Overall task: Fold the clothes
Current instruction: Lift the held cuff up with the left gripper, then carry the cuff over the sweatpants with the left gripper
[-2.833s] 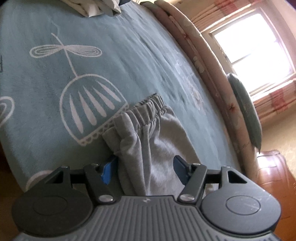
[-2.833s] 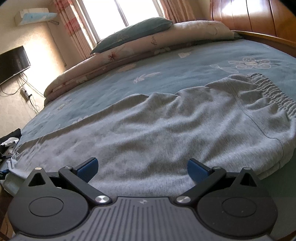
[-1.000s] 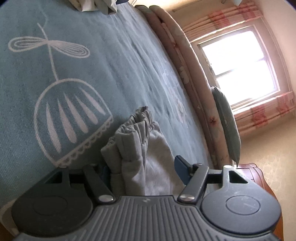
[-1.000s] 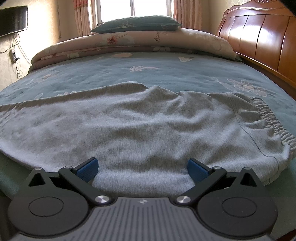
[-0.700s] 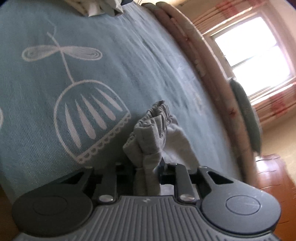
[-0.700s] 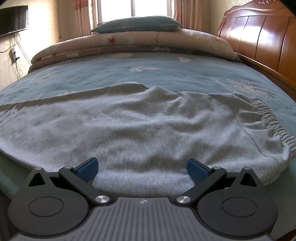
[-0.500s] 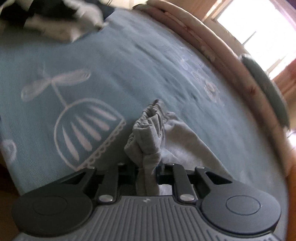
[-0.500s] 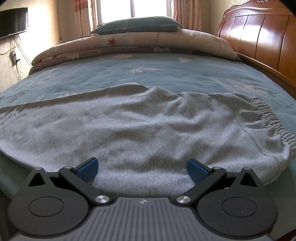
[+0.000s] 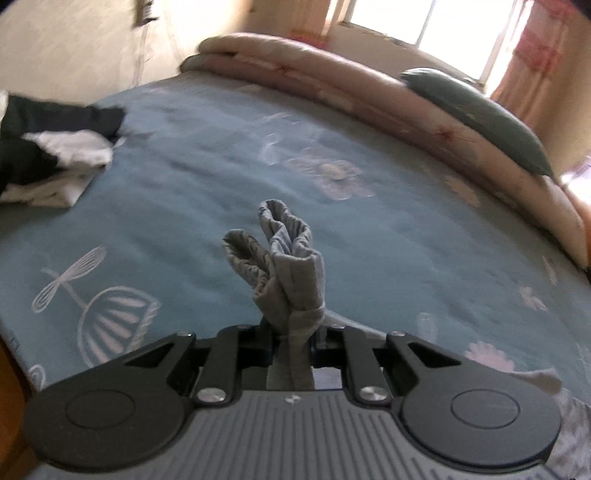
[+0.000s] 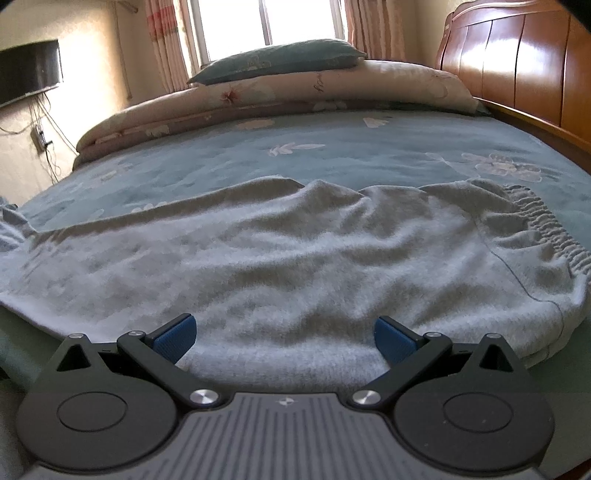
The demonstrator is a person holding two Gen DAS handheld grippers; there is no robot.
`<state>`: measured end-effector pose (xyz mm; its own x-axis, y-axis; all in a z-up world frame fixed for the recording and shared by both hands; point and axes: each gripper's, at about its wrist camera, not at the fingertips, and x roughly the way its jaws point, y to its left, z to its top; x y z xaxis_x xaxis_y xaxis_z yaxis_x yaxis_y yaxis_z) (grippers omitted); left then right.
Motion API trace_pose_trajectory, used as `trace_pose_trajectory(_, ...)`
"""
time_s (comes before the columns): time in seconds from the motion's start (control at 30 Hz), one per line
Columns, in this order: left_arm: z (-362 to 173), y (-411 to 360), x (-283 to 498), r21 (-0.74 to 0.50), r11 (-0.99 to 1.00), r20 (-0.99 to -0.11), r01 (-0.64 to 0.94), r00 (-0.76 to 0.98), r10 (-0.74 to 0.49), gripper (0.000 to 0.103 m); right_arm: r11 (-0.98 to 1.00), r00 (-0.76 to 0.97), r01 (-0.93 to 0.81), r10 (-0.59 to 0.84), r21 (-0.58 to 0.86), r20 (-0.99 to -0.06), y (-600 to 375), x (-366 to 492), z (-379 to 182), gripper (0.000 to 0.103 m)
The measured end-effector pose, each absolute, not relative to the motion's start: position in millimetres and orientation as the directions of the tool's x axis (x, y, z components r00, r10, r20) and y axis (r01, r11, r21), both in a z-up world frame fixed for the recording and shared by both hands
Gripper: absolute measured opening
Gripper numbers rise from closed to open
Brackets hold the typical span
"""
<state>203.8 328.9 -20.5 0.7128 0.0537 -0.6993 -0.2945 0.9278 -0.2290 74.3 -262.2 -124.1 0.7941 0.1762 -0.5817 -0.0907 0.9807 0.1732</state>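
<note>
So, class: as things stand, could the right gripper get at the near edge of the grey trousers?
Probably yes. The right gripper is open right over the grey trousers, whose near edge lies between its fingers with nothing in between.

I log a home bedroom. 1 bed [image 10: 369,147], wooden headboard [image 10: 517,62], 1 pillow [image 10: 277,59], curtained window [image 10: 266,22], wall-mounted television [image 10: 29,70].

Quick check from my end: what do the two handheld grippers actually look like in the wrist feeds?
Both match: a ribbed grey body with a small mark at its front centre, two black round housings, and black linkage arms on silver pivot screws. The right gripper shows blue textured pads. The left gripper's pads are hidden. No cables, hands or sleeves show.
</note>
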Motion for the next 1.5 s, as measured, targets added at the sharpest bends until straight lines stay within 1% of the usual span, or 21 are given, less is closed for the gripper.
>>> trace_pose_trajectory(0.17,-4,296,205,-0.246,0.944,-0.674,-0.22,0.739,-0.003,0.014,0.974,0.797,-0.1,0.202,0.205,-0.57,-265,72,-123,0.103)
trace_pose_trajectory(0.47,15,248,209,-0.296,0.949,-0.653,-0.11,0.748,-0.117,0.014,0.964,0.799,-0.103,0.227,0.246,-0.557,-269,71,-122,0.103)
trace_pose_trajectory(0.67,16,219,212,-0.315,0.948,-0.653,-0.05,0.736,-0.178,0.014,0.962,0.799,-0.104,0.232,0.252,-0.555,-269,70,-122,0.103)
trace_pose_trajectory(1.07,2,150,209,-0.295,0.952,-0.665,0.075,0.699,-0.261,0.014,0.963,0.799,-0.107,0.233,0.249,-0.554,-269,71,-123,0.103)
trace_pose_trajectory(1.3,-30,106,204,-0.187,0.97,-0.712,0.155,0.659,-0.242,0.014,0.964,0.8,-0.108,0.23,0.243,-0.555,-268,70,-123,0.103)
trace_pose_trajectory(1.5,-63,72,191,0.001,0.97,-0.746,0.244,0.646,-0.162,0.014,0.965,0.8,-0.11,0.228,0.238,-0.555,-267,69,-123,0.103)
